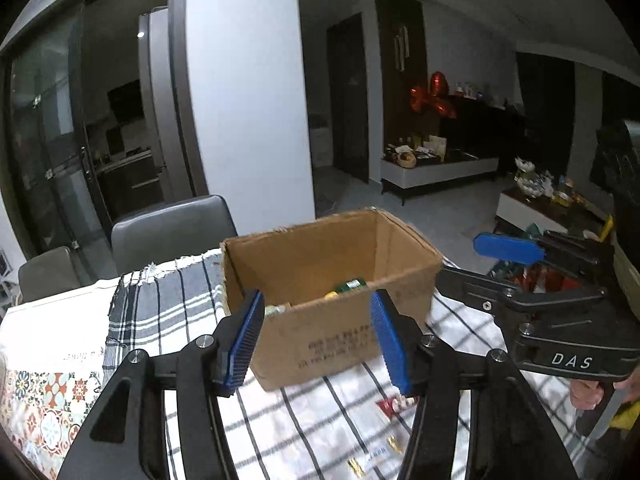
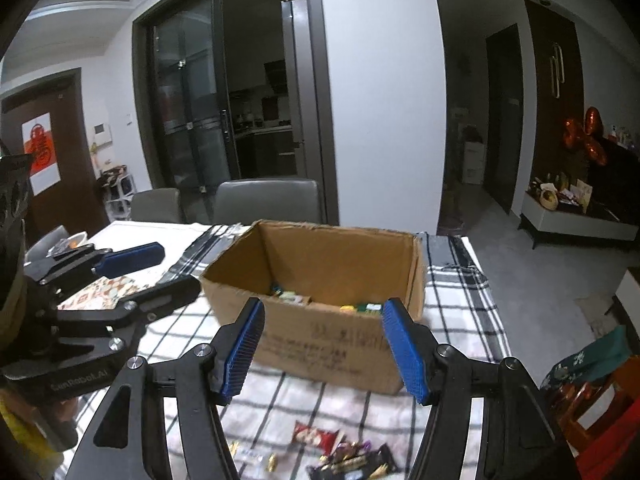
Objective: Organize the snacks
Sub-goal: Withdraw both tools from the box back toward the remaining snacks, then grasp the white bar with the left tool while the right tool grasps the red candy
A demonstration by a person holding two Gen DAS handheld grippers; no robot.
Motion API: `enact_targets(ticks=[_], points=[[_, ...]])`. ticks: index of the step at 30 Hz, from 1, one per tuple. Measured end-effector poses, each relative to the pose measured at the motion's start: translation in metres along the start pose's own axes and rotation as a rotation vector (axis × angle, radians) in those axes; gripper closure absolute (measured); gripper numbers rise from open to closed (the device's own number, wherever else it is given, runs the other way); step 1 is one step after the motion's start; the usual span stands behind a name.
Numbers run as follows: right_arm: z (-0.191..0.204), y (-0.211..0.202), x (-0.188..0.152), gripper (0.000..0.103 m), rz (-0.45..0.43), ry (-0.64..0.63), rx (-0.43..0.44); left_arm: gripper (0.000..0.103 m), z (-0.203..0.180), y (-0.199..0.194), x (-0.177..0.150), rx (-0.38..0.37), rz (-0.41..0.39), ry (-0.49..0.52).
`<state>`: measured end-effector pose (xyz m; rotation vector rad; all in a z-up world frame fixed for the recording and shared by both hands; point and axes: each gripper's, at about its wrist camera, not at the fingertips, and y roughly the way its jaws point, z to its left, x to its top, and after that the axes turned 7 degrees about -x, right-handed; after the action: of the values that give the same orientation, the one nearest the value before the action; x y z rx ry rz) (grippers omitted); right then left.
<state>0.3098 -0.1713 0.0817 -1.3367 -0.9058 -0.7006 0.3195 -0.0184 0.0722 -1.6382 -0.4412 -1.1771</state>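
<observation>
Two empty tongs before one cardboard box

Left tongs (image 1: 316, 340) and right tongs (image 2: 324, 346) gape wide, holding nothing; "DAS" reads on the right one's body. The cardboard box (image 2: 320, 320) holds snacks on the checked table (image 2: 460, 320); loose wrapped snacks (image 2: 340, 456) lie nearer.

Open brown cardboard box (image 2: 332, 320) sits upright on the checked cloth, a few green and yellow snack packs (image 2: 360, 306) on its floor. More wrapped snacks (image 2: 348, 456) lie scattered on the cloth just in front.
</observation>
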Motion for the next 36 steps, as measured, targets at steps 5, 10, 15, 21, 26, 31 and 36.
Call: enact_targets(ticks=[5, 10, 15, 21, 26, 31, 36], points=[[0.009, -0.013, -0.021, 0.041, 0.004, 0.007, 0.004, 0.049, -0.011, -0.010, -0.017, -0.023, 0.014, 0.036], [0.013, -0.014, -0.044, 0.041, 0.049, 0.012, 0.005, 0.049, -0.019, -0.015, -0.041, -0.037, 0.047, 0.065], [0.014, -0.009, -0.068, 0.041, 0.114, 0.031, 0.005, 0.049, -0.023, -0.010, -0.063, -0.068, 0.087, 0.078], [0.016, -0.001, -0.095, 0.041, 0.185, 0.056, 0.004, 0.049, -0.032, -0.001, -0.086, -0.112, 0.143, 0.112], [0.021, 0.006, -0.118, 0.041, 0.243, 0.076, -0.002, 0.049, -0.033, 0.013, -0.111, -0.154, 0.199, 0.122], [0.022, 0.016, -0.134, 0.041, 0.295, 0.084, -0.012, 0.053, -0.034, 0.034, -0.129, -0.209, 0.265, 0.140], [0.022, 0.023, -0.141, 0.041, 0.324, 0.091, -0.030, 0.054, -0.035, 0.052, -0.139, -0.245, 0.310, 0.155]])
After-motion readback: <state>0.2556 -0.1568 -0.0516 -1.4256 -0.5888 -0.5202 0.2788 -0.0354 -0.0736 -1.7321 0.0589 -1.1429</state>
